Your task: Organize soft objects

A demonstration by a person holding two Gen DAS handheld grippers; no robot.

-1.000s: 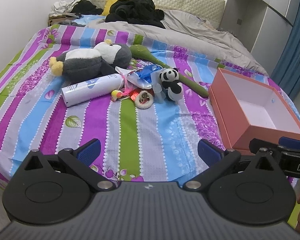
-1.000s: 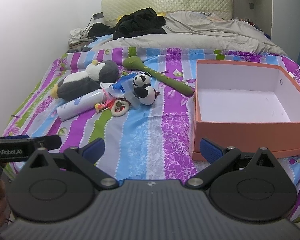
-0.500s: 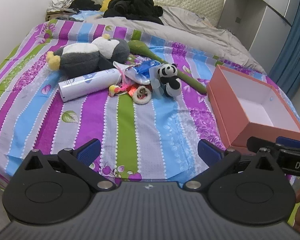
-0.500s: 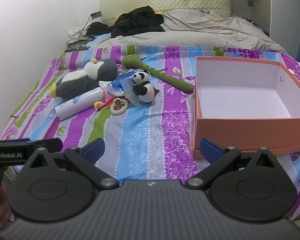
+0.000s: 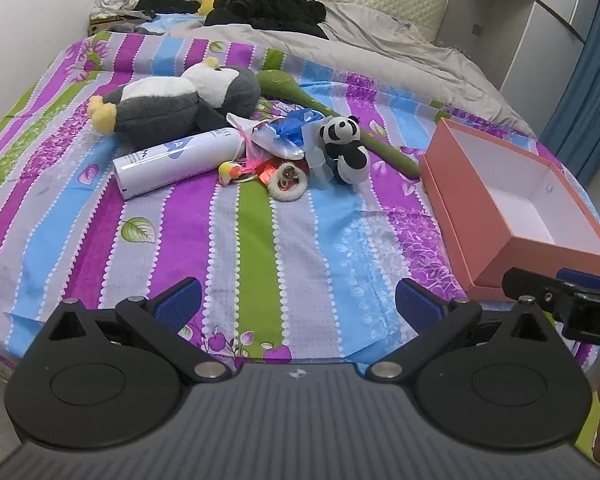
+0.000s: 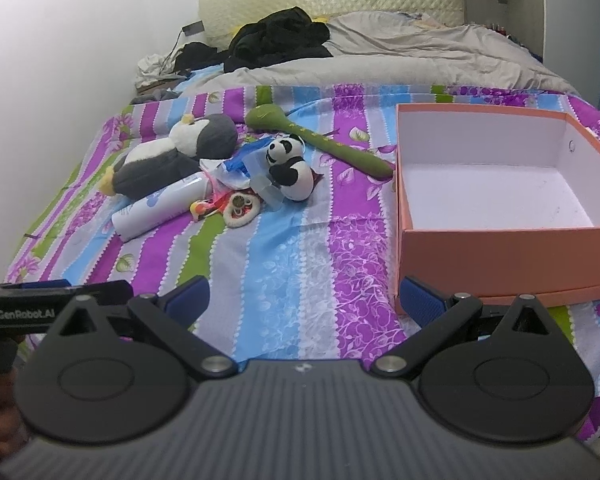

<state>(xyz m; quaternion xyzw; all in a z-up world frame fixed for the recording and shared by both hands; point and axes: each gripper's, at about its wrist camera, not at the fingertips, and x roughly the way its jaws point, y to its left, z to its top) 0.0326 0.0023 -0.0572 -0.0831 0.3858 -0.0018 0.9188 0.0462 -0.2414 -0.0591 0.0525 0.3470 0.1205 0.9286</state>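
My left gripper (image 5: 298, 304) and right gripper (image 6: 304, 298) gape empty; the panda plush (image 5: 346, 148) lies far ahead, left of the orange box (image 6: 500, 258).

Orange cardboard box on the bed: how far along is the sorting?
Nothing done: the orange cardboard box is empty. Nothing in hand: the left gripper and right gripper are open. Left: the grey-and-white plush penguin, small plush panda and green plush stick.

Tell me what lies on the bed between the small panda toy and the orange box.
Only the green stuffed stick, passing behind the panda toy and ending near the orange box. Otherwise bare striped sheet, clearest in the right wrist view.
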